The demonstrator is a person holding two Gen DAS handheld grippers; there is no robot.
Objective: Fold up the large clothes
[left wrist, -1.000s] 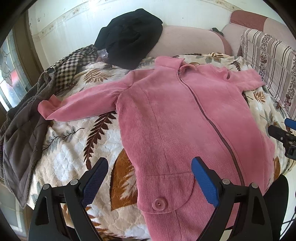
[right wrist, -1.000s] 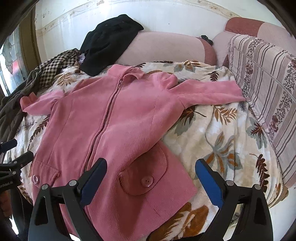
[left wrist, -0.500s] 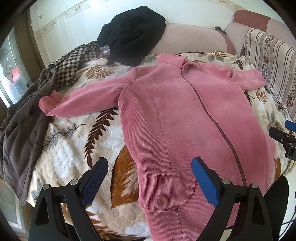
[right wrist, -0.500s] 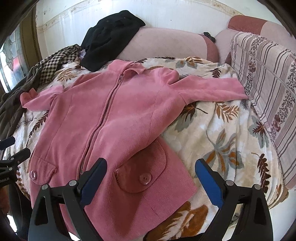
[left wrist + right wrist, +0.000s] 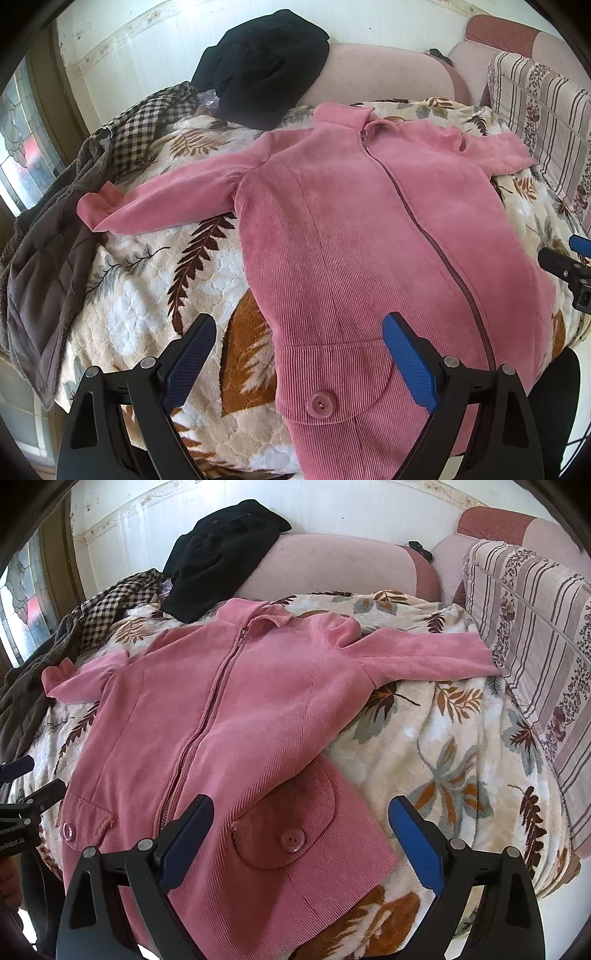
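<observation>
A pink corduroy zip jacket (image 5: 351, 236) lies flat, front up, on a leaf-patterned blanket (image 5: 147, 295), sleeves spread to both sides. It also shows in the right wrist view (image 5: 229, 716). My left gripper (image 5: 299, 354) is open and empty, hovering above the jacket's lower left pocket and its button (image 5: 320, 405). My right gripper (image 5: 301, 836) is open and empty above the lower right pocket and button (image 5: 291, 841). Each gripper shows at the edge of the other's view, the right one (image 5: 569, 266) and the left one (image 5: 26, 805).
A black garment (image 5: 258, 62) lies on the pink sofa back (image 5: 384, 74). A checked cloth (image 5: 147, 125) and a brown quilted coat (image 5: 40, 258) lie at the left. A striped floral cover (image 5: 535, 646) drapes the right side. A window (image 5: 22, 162) is far left.
Both grippers have drawn back and dropped slightly toward the jacket's hem; the jacket sits a little lower in view. The jacket itself has not moved. Both grippers stay open.
</observation>
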